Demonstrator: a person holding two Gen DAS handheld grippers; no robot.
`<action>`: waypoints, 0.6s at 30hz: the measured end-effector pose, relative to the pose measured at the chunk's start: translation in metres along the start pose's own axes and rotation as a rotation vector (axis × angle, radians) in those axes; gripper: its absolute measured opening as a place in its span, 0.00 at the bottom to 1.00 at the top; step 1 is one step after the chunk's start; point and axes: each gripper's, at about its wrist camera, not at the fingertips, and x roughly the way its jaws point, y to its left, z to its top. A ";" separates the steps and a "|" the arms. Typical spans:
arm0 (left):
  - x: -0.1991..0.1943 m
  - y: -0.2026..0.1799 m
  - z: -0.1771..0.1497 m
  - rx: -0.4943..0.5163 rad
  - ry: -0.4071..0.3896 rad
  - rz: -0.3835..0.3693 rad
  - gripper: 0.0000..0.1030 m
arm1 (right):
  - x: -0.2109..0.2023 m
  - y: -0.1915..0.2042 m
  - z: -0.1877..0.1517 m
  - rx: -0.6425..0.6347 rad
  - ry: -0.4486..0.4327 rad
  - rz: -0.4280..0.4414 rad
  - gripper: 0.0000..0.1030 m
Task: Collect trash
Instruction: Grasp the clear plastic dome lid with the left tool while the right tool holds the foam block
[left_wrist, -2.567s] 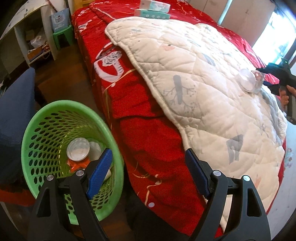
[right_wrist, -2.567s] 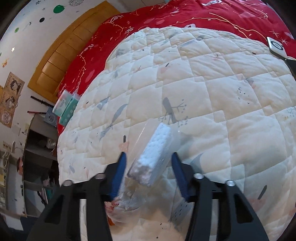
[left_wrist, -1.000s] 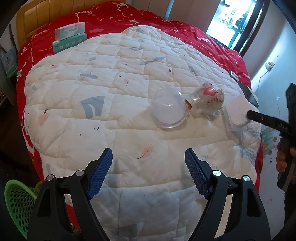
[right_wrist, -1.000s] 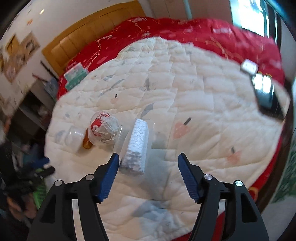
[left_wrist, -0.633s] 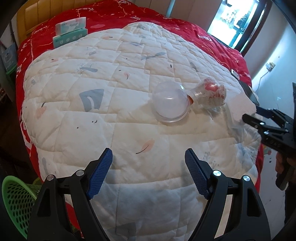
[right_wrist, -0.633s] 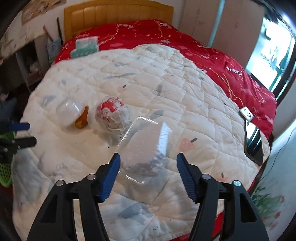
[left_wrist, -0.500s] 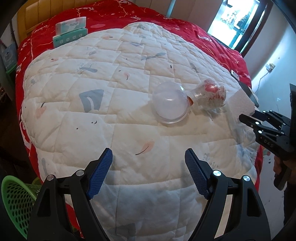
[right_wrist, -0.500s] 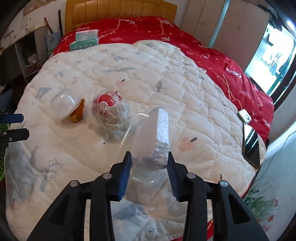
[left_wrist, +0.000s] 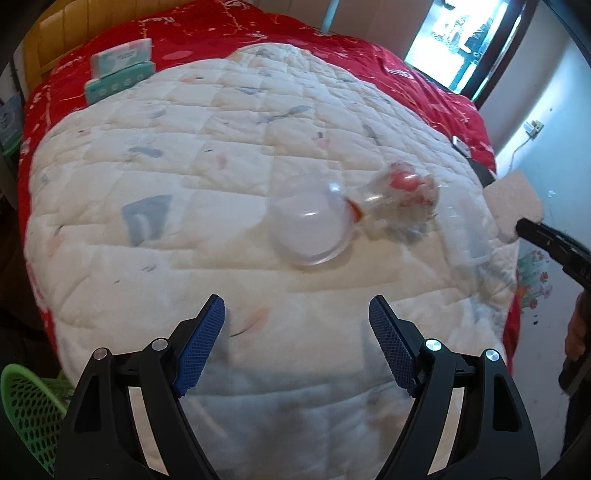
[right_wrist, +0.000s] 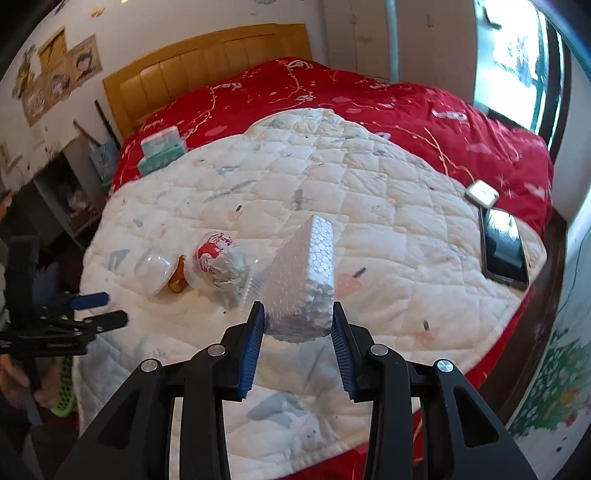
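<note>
Left to right. Green basket (left_wrist: 26, 410) sits on the floor at the bed's left edge. Left claw (left_wrist: 295, 343) is spread wide over the white quilt (left_wrist: 184, 236), nothing between its pads. Ahead of it, a clear plastic dome lid (left_wrist: 310, 229) lies on the quilt, touching a crumpled clear wrapper with red print (left_wrist: 399, 203). Right claw (right_wrist: 297, 349) has just closed and pinches a white foam block (right_wrist: 306, 280), raised above the quilt. A phone (right_wrist: 504, 247) lies near the quilt's right edge.
</note>
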 end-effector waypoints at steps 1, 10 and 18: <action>0.001 -0.004 0.001 0.007 0.001 -0.006 0.77 | -0.002 -0.003 -0.001 0.004 -0.003 -0.005 0.34; 0.027 -0.008 0.018 0.016 -0.020 0.074 0.77 | -0.012 -0.020 -0.012 0.031 -0.020 0.015 0.34; 0.044 -0.001 0.040 0.012 -0.032 0.042 0.70 | -0.007 -0.018 -0.018 0.042 -0.012 0.045 0.35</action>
